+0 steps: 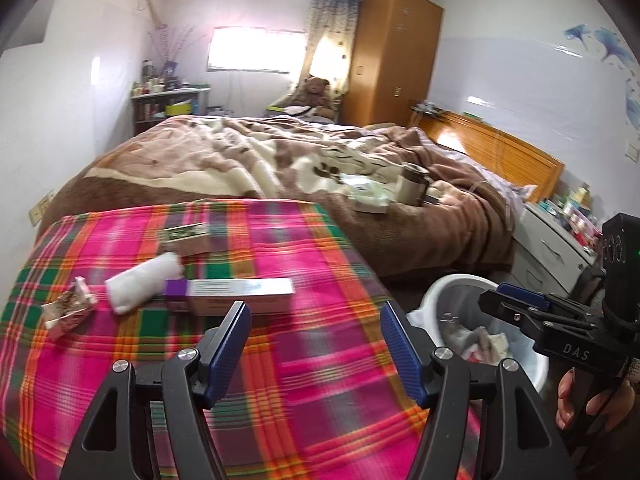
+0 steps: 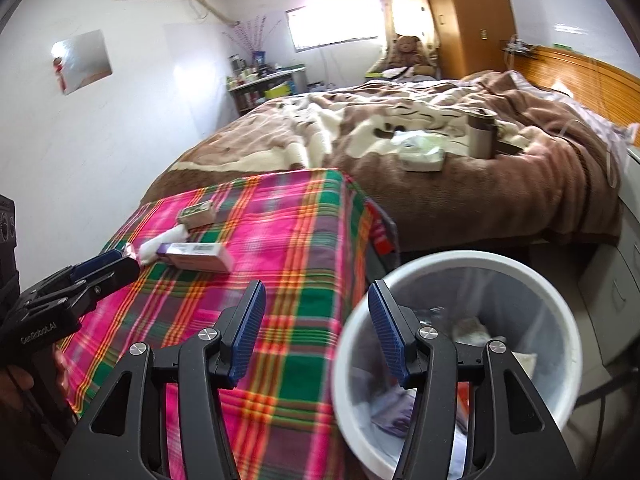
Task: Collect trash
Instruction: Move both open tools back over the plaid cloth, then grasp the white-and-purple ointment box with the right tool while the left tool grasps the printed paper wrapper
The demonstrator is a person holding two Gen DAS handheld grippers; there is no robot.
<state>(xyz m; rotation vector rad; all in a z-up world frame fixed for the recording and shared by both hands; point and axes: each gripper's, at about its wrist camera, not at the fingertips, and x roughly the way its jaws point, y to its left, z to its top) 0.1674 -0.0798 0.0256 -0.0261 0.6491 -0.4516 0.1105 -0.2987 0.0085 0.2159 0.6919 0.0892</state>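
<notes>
On the plaid-covered table (image 1: 304, 364) lie a long box with a purple end (image 1: 236, 292), a white tissue wad (image 1: 144, 280), a small green-topped box (image 1: 186, 238) and a crumpled wrapper (image 1: 70, 308). My left gripper (image 1: 314, 312) is open and empty, just short of the long box. My right gripper (image 2: 316, 292) is open and empty too, straddling the left rim of the white bin (image 2: 460, 260), which holds crumpled paper. The right wrist view shows the long box (image 2: 198, 254), the tissue (image 2: 160, 244) and my left gripper (image 2: 120, 260).
The bin (image 1: 440, 284) stands on the floor at the table's right edge. Behind is a bed with a brown blanket (image 1: 280, 152), with a tissue pack (image 1: 372, 196) and a metal cup (image 1: 414, 184) on it. A white nightstand (image 1: 552, 248) sits at right.
</notes>
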